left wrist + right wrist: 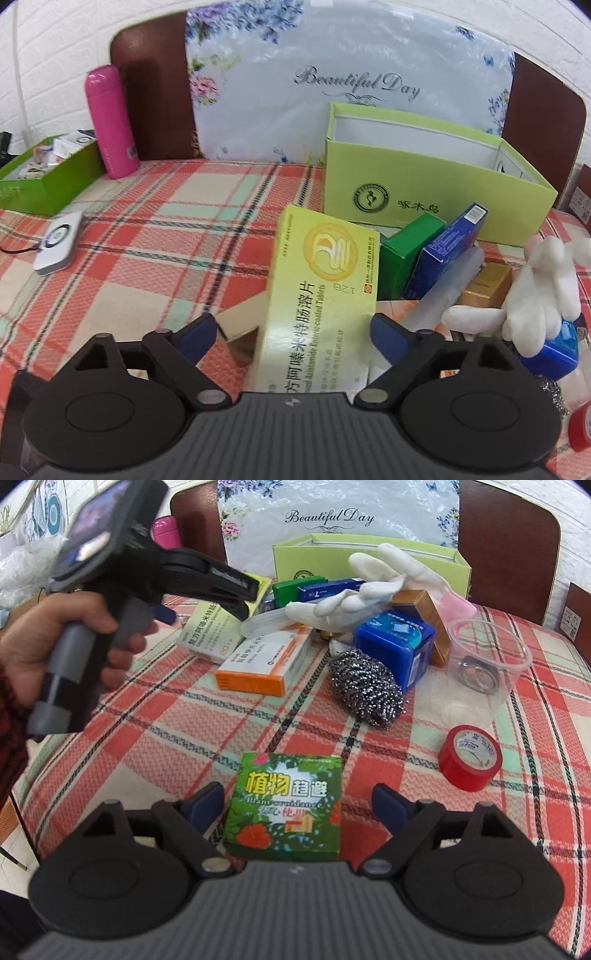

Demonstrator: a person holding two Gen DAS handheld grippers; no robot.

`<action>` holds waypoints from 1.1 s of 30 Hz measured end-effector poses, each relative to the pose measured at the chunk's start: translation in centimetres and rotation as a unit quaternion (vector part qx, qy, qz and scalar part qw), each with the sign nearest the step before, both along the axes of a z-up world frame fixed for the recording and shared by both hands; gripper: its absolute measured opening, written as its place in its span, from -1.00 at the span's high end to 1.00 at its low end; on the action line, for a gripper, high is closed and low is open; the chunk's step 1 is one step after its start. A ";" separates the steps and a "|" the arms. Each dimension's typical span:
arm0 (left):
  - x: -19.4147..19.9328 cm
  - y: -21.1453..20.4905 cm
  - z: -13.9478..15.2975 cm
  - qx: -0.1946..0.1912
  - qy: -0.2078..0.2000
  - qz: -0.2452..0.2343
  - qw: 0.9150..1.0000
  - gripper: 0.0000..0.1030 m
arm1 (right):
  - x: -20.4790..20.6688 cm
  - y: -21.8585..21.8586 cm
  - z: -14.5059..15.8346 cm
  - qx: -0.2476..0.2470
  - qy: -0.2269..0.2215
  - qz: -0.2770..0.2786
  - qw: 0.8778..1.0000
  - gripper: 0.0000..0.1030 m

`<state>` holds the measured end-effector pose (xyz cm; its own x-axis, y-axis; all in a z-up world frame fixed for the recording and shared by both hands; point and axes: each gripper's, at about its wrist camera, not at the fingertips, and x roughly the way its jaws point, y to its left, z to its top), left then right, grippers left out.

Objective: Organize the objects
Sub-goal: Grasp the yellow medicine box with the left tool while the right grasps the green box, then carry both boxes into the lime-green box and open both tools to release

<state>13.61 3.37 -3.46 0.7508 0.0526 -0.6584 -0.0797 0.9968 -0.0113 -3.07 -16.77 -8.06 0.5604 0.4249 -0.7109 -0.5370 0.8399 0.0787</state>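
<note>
Fingers of your left gripper [291, 332] released around pale yellow cardboard tablet box [321, 280], your right gripper [299, 805] fingers released astride green floral square box [284, 808] on plaid tabletop [147, 738].

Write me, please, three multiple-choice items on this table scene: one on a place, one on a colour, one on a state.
1. Where does the green leafy box lie?
A. between the right gripper's fingers
B. inside the clear tub
C. on the white glove

2. What colour is the tape roll?
A. blue
B. red
C. yellow

3. How does the left gripper stand?
A. shut on a bottle
B. open around the yellow box
C. shut, empty

Key: 1 A, the box lies flat between open pads; 2 B, red sides show; 3 B, gaps show beside both pads.
</note>
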 end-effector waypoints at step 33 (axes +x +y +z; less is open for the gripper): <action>-10.4 1.4 -1.7 -0.022 0.078 -0.107 0.991 -0.36 | -0.3 -2.3 0.6 -0.015 -0.008 0.000 1.000 -0.21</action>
